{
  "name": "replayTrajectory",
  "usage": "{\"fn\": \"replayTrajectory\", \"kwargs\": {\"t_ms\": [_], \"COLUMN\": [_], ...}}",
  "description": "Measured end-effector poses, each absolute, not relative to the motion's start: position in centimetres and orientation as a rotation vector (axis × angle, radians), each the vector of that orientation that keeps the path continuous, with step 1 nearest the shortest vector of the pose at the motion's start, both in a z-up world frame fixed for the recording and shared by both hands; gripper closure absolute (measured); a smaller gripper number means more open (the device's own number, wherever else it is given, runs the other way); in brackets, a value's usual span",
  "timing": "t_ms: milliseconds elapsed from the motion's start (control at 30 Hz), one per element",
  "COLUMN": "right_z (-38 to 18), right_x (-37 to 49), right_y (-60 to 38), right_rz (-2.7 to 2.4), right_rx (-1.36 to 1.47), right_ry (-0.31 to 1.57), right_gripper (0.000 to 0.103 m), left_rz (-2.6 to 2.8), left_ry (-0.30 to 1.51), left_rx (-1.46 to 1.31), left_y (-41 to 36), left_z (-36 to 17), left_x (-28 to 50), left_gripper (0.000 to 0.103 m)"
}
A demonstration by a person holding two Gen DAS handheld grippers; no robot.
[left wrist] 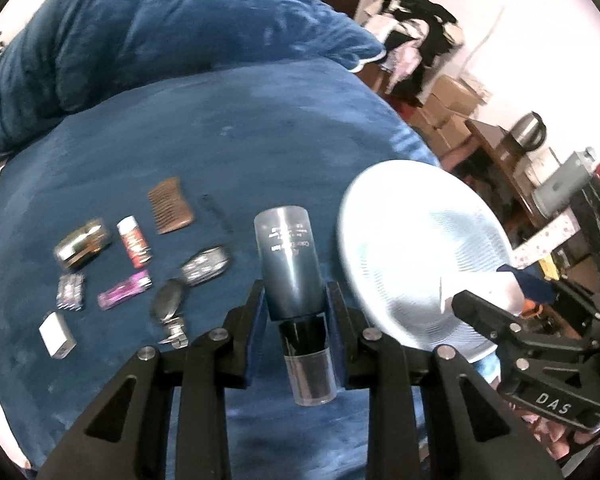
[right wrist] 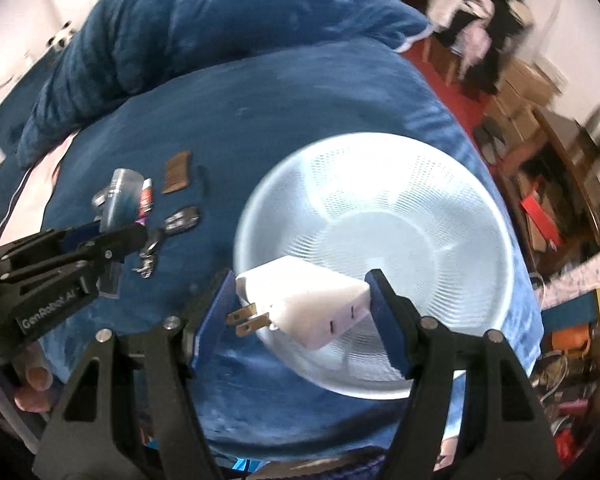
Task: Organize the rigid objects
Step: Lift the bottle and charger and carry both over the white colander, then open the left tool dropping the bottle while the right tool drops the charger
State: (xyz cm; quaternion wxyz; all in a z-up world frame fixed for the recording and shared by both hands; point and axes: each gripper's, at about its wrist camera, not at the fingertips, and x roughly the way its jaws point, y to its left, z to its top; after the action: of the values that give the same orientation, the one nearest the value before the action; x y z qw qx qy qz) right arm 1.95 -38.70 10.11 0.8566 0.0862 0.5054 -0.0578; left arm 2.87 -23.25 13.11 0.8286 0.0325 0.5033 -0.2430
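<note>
In the left wrist view my left gripper is shut on a dark blue-grey cylindrical bottle with a clear cap, held above the blue bed. In the right wrist view my right gripper is shut on a white plug adapter with two metal prongs, over the near rim of a white perforated basket. From the left wrist view the basket lies to the right, with the right gripper and adapter over it. The left gripper and bottle show at the left of the right wrist view.
Small items lie on the blue blanket: a wooden comb, gold tin, red tube, purple lighter, key fob, small glass bottle, white box. Cardboard boxes and furniture stand right of the bed.
</note>
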Motion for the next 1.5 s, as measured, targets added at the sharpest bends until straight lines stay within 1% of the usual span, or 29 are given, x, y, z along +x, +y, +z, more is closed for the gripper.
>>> {"fn": "replayTrajectory", "kwargs": {"t_ms": [500,833,1133,1167,1200,1267,1367,1500], "right_z": [8.8,7.8,7.7,7.7,7.6,7.5,7.3,7.0], "right_x": [-0.3,-0.6,-0.6,-0.7,-0.7,-0.7,-0.8,-0.8], "right_y": [-45.2,-46.3,-46.4,-46.5,-46.6,-46.8,-47.1,-47.3], "right_rz": [-0.247,-0.263,-0.262,-0.266,-0.268,-0.276,-0.281,-0.253], "right_rx": [0.290,0.303,0.304,0.302,0.302,0.301,0.309,0.338], "right_ry": [1.065,1.078,1.078,1.079,1.080,1.086,1.097,1.099], "right_gripper": [0.035,0.035,0.035,0.035,0.035,0.033,0.033,0.034], "left_rz": [-0.654,-0.644,-0.639,-0.641,-0.643,-0.650,-0.648,-0.642], "left_ry": [1.145,1.196,1.180,1.177,1.172,1.160,1.175,1.189], "left_rx": [0.124,0.155,0.200,0.209,0.219,0.223,0.210,0.184], "left_y": [-32.4,-34.6,-35.1,-35.2,-35.3,-35.3,-35.2,-34.9], "left_z": [11.7,9.7,9.6,9.7,9.8,10.0,9.9,9.8], "left_x": [2.9,3.3,3.0,2.9,2.8,2.6,2.8,3.0], "left_gripper": [0.074,0.074,0.073,0.066,0.051,0.041,0.035,0.034]}}
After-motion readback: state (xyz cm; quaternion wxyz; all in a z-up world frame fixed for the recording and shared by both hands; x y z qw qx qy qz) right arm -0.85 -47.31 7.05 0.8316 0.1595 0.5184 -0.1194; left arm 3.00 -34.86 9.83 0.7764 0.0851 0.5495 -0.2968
